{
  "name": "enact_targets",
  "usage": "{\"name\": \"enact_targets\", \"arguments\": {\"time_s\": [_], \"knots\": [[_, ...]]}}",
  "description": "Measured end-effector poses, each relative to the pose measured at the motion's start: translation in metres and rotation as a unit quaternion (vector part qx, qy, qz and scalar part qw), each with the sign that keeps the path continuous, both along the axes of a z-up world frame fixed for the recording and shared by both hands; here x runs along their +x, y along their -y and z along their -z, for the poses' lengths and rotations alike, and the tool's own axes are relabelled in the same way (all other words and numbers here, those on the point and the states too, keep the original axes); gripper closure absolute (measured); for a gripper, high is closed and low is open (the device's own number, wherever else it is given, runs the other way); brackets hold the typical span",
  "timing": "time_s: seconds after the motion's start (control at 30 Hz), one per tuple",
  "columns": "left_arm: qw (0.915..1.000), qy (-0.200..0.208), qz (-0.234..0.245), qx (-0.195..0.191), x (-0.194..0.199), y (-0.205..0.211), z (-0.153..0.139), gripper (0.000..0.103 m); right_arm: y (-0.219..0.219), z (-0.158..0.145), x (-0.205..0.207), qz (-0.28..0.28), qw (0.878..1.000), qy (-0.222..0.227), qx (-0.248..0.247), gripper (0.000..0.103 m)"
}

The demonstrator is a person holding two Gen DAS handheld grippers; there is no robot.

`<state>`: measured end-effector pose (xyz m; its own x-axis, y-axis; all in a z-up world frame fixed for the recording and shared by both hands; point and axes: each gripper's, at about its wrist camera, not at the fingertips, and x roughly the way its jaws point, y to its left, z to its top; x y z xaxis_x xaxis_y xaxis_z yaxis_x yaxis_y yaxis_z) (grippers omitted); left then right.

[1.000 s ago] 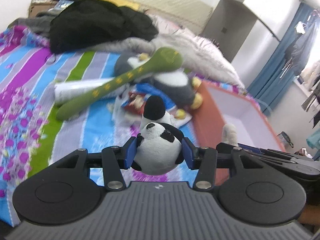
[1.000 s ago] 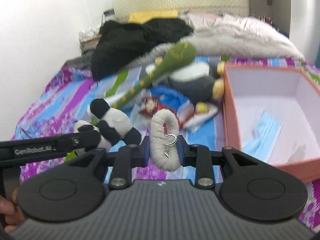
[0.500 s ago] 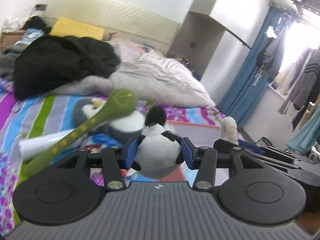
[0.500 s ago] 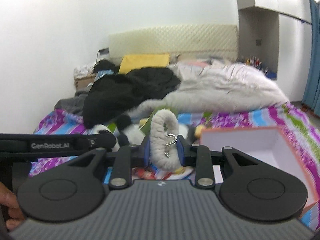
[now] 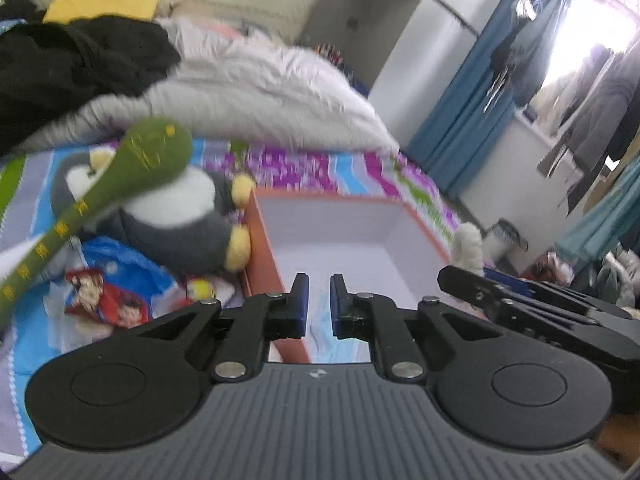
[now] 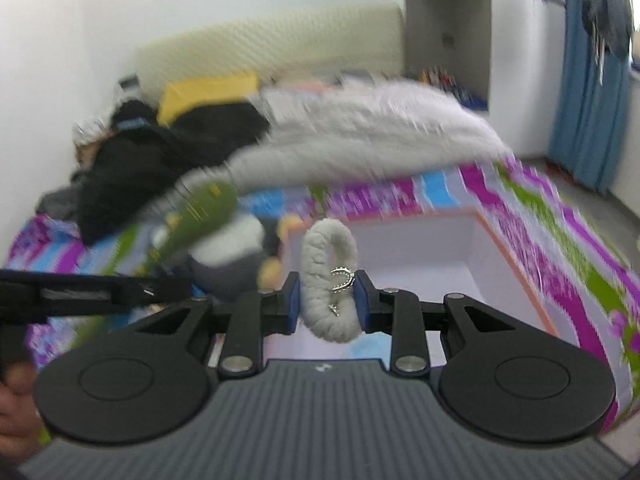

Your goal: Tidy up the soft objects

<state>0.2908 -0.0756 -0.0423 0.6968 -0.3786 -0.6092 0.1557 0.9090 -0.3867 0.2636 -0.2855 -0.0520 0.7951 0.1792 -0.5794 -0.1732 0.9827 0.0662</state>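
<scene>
Above the orange box (image 5: 276, 256) on the bed, the left hand-held gripper (image 5: 319, 306) has just narrowed its jaws and is now empty, the panda toy gone from between them, likely dropped inside. The right hand-held gripper (image 6: 327, 300) pinches a fuzzy white braided loop (image 6: 330, 280).

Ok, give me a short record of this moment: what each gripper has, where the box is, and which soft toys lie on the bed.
left gripper: fingers nearly together, just been closing, nothing between them
right gripper: shut on white braided plush loop with a metal clasp
box: orange cardboard box, white inside, open-topped, on the striped bedspread, ahead of both grippers
toys beside box: grey and white penguin plush by its left wall; long green plush stick with yellow marks across the penguin
</scene>
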Motion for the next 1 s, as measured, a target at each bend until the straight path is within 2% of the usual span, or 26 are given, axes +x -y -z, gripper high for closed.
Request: {"name": "enact_targets", "arguments": {"time_s": [0.2,0.47,0.53,0.6,0.7,0.83,1.0], "knots": [[0.9993,-0.032,0.011,0.017,0.005,0.004,0.031,0.089,0.009,0.034,0.004,0.005,0.999,-0.039,0.01,0.072],[0.9981,-0.051,0.011,0.032,0.009,-0.004,0.052,0.087,0.004,0.042,-0.002,-0.001,0.999,-0.041,0.018,0.072],[0.9971,-0.069,0.003,0.03,0.01,-0.008,0.064,0.068,0.003,0.048,-0.002,-0.002,0.999,-0.046,0.025,0.072],[0.9956,-0.091,-0.011,0.02,0.01,-0.014,0.08,0.061,0.001,0.054,-0.003,-0.004,0.998,-0.051,0.031,0.072],[0.9931,-0.114,-0.025,0.012,0.009,-0.021,0.106,0.061,0.0,0.062,-0.004,-0.008,0.998,-0.058,0.033,0.072],[0.9889,-0.142,-0.029,0.031,0.012,-0.02,0.134,0.053,0.002,0.069,-0.005,-0.007,0.997,-0.064,0.034,0.072],[0.9851,-0.163,-0.029,0.048,0.019,-0.018,0.161,0.052,0.008,0.076,-0.005,-0.003,0.997,-0.069,0.036,0.072]]}}
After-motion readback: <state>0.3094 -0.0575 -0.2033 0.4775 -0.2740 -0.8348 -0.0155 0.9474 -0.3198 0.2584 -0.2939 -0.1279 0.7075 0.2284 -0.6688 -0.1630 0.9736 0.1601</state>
